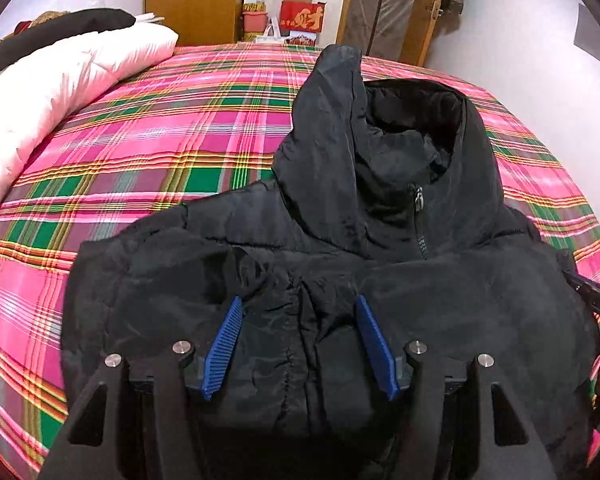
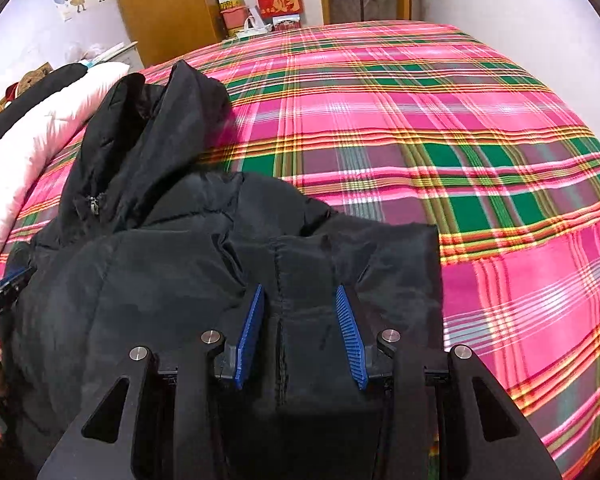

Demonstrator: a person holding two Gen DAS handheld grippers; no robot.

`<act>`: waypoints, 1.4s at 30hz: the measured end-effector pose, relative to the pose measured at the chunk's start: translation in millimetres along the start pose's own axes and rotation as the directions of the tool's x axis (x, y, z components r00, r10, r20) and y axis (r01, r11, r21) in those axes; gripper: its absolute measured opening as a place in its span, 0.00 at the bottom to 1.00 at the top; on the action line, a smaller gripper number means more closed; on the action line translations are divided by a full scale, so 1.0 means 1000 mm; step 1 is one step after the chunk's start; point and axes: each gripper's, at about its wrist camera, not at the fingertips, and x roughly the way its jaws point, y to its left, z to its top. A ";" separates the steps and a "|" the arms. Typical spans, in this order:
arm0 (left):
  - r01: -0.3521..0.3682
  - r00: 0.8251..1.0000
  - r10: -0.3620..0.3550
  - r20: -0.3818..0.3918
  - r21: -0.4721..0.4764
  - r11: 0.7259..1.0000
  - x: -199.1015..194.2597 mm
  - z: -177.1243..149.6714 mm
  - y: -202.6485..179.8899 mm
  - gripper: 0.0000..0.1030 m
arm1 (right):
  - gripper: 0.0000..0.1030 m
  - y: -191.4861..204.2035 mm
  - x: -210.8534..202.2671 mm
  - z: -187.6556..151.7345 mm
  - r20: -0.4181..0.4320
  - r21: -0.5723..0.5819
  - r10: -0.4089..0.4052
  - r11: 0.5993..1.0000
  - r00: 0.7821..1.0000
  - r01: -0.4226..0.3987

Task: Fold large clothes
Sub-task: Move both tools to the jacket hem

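A black hooded puffer jacket (image 1: 380, 220) lies on the plaid bed, hood pointing to the far side, zipper up. It also shows in the right wrist view (image 2: 160, 248). My left gripper (image 1: 298, 304) sits over the jacket's left part, its blue pads apart with a bunched ridge of black fabric between them. My right gripper (image 2: 300, 292) sits over the jacket's right part, pads apart around a raised seamed fold. Each gripper's black body shows at the edge of the other's view: the right one (image 1: 596, 300), the left one (image 2: 0, 292).
The bed has a pink, green and yellow plaid sheet (image 1: 160, 152) (image 2: 460, 140). A white duvet (image 1: 60, 80) with dark clothes on it lies along the left side. A wooden wardrobe (image 1: 192, 0) and boxes (image 1: 300, 12) stand beyond the bed's far end.
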 end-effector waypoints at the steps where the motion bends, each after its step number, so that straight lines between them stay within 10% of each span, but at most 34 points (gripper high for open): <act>1: -0.001 1.000 0.001 0.008 0.003 1.000 0.001 -0.003 -0.001 0.62 | 0.38 0.001 0.002 -0.002 -0.001 -0.011 -0.004 1.000 1.000 0.004; 15: 0.003 0.997 -0.005 0.075 0.023 1.000 -0.076 -0.009 -0.005 0.58 | 0.38 0.022 -0.079 -0.013 0.071 -0.046 0.058 0.997 0.996 -0.055; 21: -0.021 0.998 0.023 -0.062 0.027 0.999 -0.035 -0.032 -0.002 0.60 | 0.38 0.033 -0.043 -0.036 -0.066 -0.075 0.021 0.997 0.998 -0.026; 42: 0.032 0.999 -0.033 0.011 0.011 0.999 -0.089 0.001 -0.009 0.60 | 0.38 0.058 -0.086 -0.010 0.001 -0.112 0.100 0.989 0.995 -0.099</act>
